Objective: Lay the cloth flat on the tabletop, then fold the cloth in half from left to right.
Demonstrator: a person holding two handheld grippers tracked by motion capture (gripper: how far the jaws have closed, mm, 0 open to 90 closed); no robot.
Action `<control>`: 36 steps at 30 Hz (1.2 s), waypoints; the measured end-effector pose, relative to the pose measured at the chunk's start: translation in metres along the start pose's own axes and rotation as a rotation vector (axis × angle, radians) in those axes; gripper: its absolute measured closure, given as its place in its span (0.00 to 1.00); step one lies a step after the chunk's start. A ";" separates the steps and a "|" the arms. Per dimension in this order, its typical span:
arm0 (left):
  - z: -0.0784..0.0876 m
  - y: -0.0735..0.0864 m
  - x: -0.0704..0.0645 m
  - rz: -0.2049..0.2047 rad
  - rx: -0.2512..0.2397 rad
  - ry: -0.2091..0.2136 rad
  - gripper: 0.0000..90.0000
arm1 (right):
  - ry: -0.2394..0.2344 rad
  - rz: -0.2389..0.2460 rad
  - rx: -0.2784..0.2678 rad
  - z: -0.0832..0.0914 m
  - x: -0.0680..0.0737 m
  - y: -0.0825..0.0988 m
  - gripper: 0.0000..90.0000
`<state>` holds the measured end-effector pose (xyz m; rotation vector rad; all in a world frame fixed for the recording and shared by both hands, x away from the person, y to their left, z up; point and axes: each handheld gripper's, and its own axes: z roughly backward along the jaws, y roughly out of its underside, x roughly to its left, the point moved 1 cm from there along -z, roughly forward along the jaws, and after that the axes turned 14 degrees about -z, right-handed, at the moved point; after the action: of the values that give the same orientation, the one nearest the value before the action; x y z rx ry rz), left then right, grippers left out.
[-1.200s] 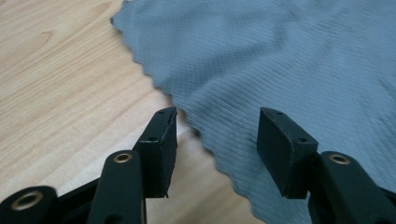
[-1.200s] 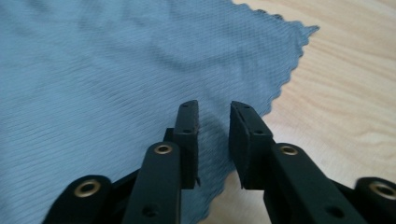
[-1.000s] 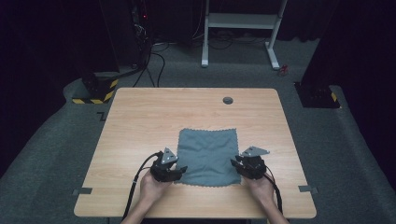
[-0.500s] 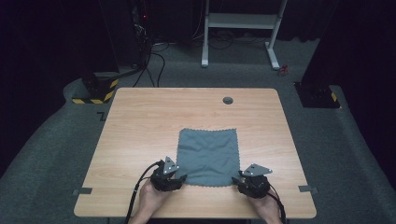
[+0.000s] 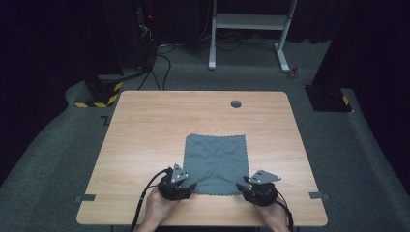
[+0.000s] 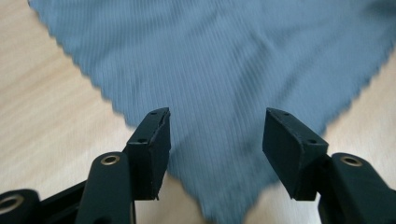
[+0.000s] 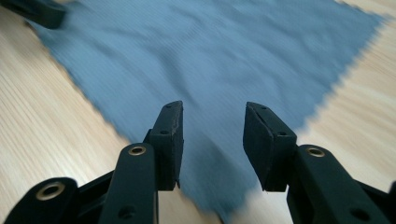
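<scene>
Overhead, the grey cloth (image 5: 215, 163) is lying flat mid-table (image 5: 145, 125), with the left gripper (image 5: 177, 182) and right gripper (image 5: 257, 185) sitting at its two near corners. Left gripper view: jaws are standing apart, just opened wider, near corner pointing between them, unpinched. Right gripper view: jaws apart too, corner between them, probably untouched, though it's blurred.

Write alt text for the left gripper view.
An open claw hovers over the near corner of a grey cloth, its two black jaws apart with nothing pinched between them. The cloth lies flat on a light wooden table, its edge scalloped.
</scene>
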<state>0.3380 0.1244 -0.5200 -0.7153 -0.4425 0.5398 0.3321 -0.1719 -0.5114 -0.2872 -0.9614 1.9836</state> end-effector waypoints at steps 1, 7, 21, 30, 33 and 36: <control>0.000 0.000 0.000 0.000 0.000 0.000 0.46 | 0.000 0.000 0.000 0.000 0.000 0.000 0.64; -0.009 0.003 0.004 -0.017 0.020 -0.045 0.45 | 0.000 0.021 0.036 -0.034 0.013 -0.008 0.62; -0.004 0.017 0.008 0.036 -0.024 -0.030 0.41 | -0.027 0.027 0.008 -0.025 0.009 0.004 0.62; -0.004 0.016 0.010 0.049 -0.029 -0.021 0.43 | -0.014 0.028 -0.016 -0.022 0.011 0.004 0.69; -0.005 0.012 0.016 0.084 -0.039 0.003 0.44 | -0.034 0.014 -0.009 -0.022 0.012 0.001 0.70; -0.009 0.005 0.024 0.087 -0.033 0.005 0.44 | -0.047 0.013 -0.009 -0.025 0.014 -0.003 0.73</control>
<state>0.3599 0.1372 -0.5248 -0.7696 -0.4175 0.6134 0.3389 -0.1471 -0.5237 -0.2533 -1.0008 2.0062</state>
